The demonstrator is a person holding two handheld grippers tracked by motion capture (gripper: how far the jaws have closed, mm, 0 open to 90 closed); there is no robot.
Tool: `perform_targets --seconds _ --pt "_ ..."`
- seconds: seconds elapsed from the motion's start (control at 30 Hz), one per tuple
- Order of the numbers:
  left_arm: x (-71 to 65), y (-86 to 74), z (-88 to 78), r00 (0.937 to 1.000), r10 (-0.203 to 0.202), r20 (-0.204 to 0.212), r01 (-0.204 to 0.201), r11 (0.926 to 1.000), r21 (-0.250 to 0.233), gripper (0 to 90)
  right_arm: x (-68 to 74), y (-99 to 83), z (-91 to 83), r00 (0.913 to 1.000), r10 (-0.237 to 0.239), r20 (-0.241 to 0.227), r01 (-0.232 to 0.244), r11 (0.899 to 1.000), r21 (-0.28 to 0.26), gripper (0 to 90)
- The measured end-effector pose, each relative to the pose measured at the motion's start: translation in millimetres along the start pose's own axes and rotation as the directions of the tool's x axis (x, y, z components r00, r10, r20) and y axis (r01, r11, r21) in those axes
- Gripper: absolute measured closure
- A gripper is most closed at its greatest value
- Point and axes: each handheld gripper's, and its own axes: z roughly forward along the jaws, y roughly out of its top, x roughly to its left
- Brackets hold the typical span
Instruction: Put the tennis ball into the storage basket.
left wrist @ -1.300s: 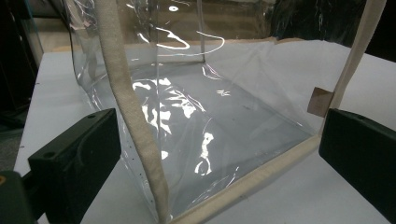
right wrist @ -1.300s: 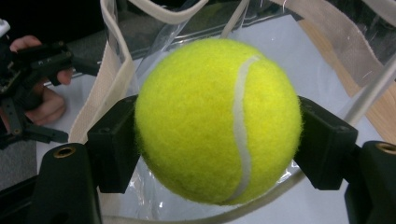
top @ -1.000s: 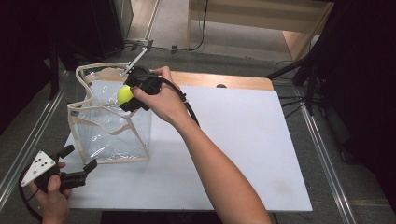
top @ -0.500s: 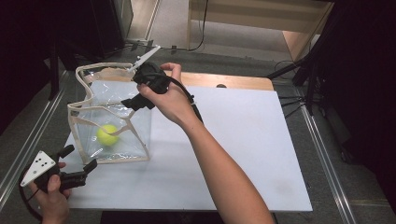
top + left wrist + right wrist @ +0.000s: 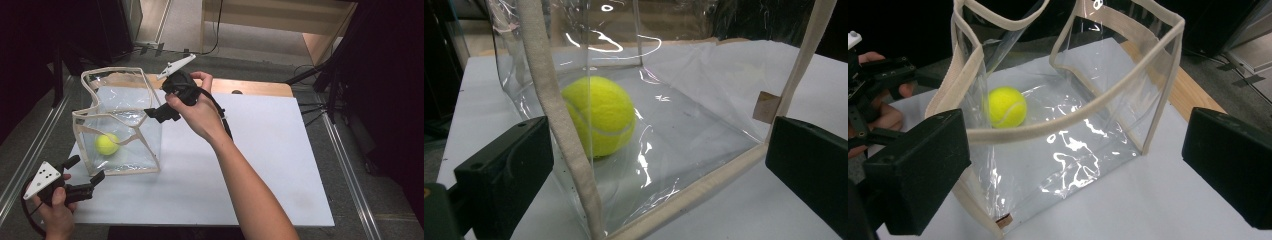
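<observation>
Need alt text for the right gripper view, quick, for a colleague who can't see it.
A yellow tennis ball lies on the floor of a clear, beige-trimmed bag standing open on a white table. The right gripper looks down on it, jaws wide apart and empty.

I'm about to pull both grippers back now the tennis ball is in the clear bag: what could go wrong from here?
1. The clear bag stands unsupported, its rim already buckled inward; a brush from the right gripper, open beside its top edge, might tip it.
2. The left gripper is open right at the bag's lower corner; a careless pull-back could drag it along the white board.
3. If the bag tips, the tennis ball would likely roll out.
</observation>
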Motion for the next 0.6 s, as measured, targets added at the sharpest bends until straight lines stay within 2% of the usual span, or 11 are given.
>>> perform_targets --seconds 0.4,0.6 --pt "-0.4 -0.1 0.7 1.0000 -0.003 -0.001 0.003 1.0000 -0.003 0.0 -2.3 -27.0 -0.4 0.9997 0.021 0.013 -0.021 1.000 0.007 0.0" --pt "-0.3 -0.1 0.6 1.0000 -0.001 -0.002 0.001 1.0000 -0.002 0.0 0.0 -41.7 3.2 0.9998 0.012 0.014 -0.012 1.000 0.011 0.0"
